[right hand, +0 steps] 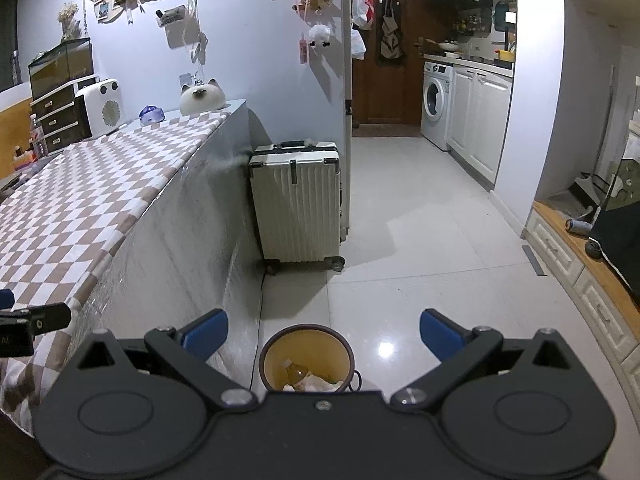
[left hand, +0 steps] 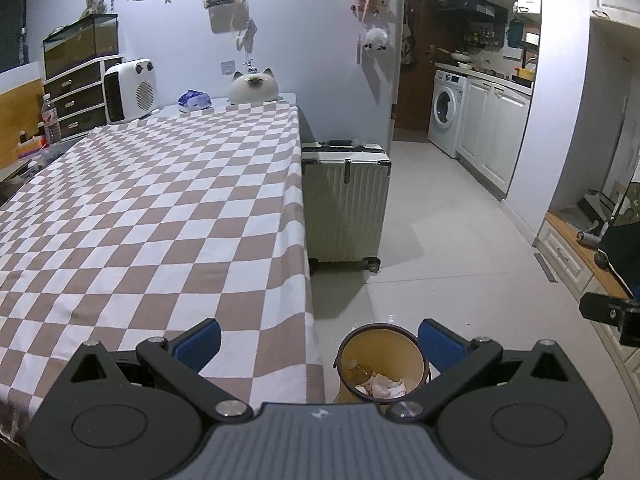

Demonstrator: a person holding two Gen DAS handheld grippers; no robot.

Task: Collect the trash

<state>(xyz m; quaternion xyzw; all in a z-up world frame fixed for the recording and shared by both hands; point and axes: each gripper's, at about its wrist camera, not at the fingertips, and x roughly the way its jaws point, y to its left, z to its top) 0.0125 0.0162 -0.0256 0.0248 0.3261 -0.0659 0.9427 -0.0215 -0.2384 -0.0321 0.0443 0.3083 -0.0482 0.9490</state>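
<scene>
Both grippers, left [left hand: 319,344] and right [right hand: 324,332], hang wide open and empty above the yellow wastebasket [right hand: 270,354], already holding a plastic bottle [right hand: 297,372] and crumpled tissue [left hand: 386,386], while the checkered tablecloth [left hand: 160,208] shows no litter left.

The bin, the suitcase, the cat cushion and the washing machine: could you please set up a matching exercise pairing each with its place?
Things:
1. bin
2. suitcase
3. cat cushion
4. washing machine

Places:
A. far end of the table, by the wall
B. under the kitchen counter
C. on the floor beside the table's near end, with trash inside
D. upright on the floor beside the table's far end

Pairs: 1-C, 2-D, 3-A, 4-B
</scene>
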